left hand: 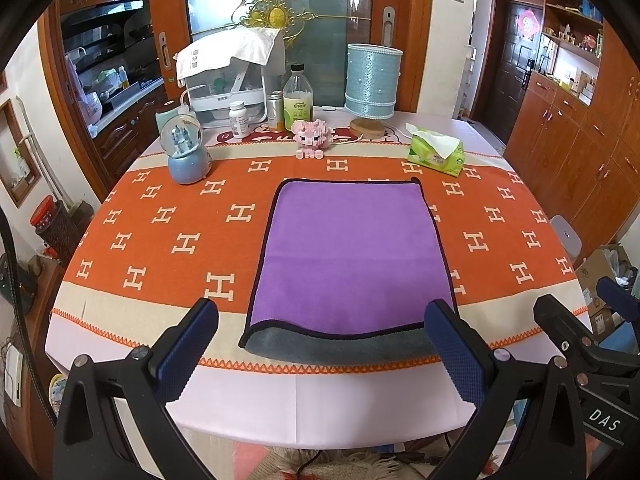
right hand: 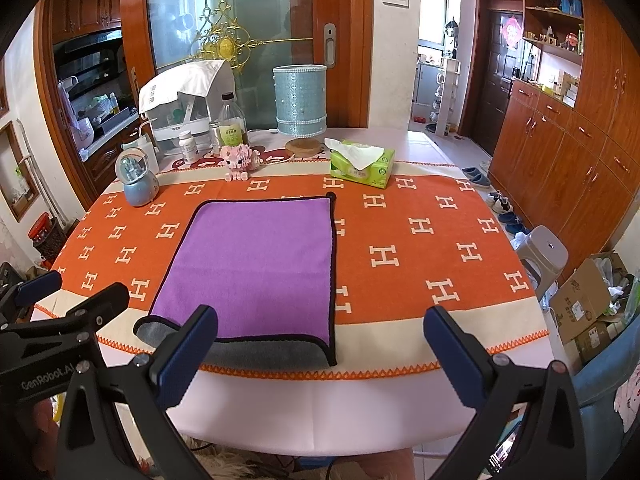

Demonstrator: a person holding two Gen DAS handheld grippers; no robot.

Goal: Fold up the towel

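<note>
A purple towel with a grey underside lies folded over on an orange patterned tablecloth, behind a strip of its grey layer at the near edge. The left gripper and right gripper hover above the table's near edge, both wide open and holding nothing.

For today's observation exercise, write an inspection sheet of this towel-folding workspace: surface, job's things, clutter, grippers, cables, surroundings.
Surface: table under an orange blanket with cream H letters, lying flat.
Job's things: purple microfibre towel with black trim, folded once, grey underside showing at the near edge.
Clutter: blue snow globe, pink block pig, green tissue box, blue drum-shaped lamp, clear bottle, all beyond the towel.
Grippers: left gripper and right gripper open, empty, above the table's near edge.
Cables: white lamp cord behind the tissue box.
Surroundings: wooden cabinets, grey stool, cardboard boxes.
</note>
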